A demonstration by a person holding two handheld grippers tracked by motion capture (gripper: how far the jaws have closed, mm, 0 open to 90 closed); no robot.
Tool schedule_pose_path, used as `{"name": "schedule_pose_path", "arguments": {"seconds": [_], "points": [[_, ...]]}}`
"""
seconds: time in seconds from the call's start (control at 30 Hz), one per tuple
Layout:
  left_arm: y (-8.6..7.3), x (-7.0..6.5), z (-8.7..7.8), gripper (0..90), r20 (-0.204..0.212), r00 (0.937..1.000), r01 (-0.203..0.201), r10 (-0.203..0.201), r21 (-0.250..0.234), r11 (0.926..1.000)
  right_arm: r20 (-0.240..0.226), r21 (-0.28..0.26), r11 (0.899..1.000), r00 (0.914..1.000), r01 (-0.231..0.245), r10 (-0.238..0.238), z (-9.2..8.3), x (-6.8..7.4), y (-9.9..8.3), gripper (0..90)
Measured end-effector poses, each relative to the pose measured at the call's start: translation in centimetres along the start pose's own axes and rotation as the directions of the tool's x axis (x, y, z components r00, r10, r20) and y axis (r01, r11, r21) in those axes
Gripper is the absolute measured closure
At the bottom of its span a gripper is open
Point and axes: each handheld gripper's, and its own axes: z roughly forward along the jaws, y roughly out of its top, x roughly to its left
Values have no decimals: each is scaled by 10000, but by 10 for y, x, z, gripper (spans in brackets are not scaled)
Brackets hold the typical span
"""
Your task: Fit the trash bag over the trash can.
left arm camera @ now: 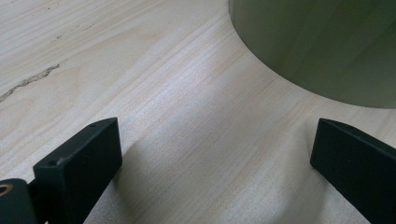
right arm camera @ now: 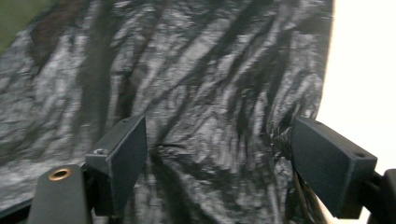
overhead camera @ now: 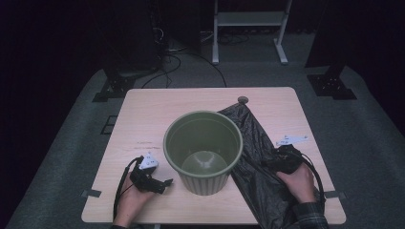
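The right gripper (overhead camera: 268, 162), jaws wide and empty, hovers over the crinkled black plastic bin bag (overhead camera: 258, 143) lying flat just right of the round green plastic bin (overhead camera: 203, 150). Best pinch one layer near the bag's edge. The left gripper (overhead camera: 166, 183), also wide, waits beside the bin's base.

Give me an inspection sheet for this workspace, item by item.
Surface: light wooden table, faint marks left of the bin.
Job's things: green bin upright and empty at centre; black bag flat to its right, reaching over the near edge.
Clutter: small round disc at the far edge.
Grippers: left gripper open over bare wood beside the bin; right gripper open over the bag, gripping nothing.
Cables: one trails from each gripper; more on the floor behind.
Surroundings: grey carpet, white frame, dark stand feet.
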Motion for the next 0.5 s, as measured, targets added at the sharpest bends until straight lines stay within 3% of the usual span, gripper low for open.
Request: {"name": "schedule_pose_path", "arguments": {"seconds": [0.03,0.23,0.5], "points": [[0,0,0,7,3,10000,4,-4,0,10000,-331,-37,10000,9994,37,-38,3,5,2,191],[0,0,0,7,1,10000,4,-4,0,10000,-1051,-149,9999,9945,-61,45,8,12,6,191],[0,0,0,7,2,10000,3,-3,0,10000,-1412,-230,9997,9899,84,-116,17,25,12,191]]}}
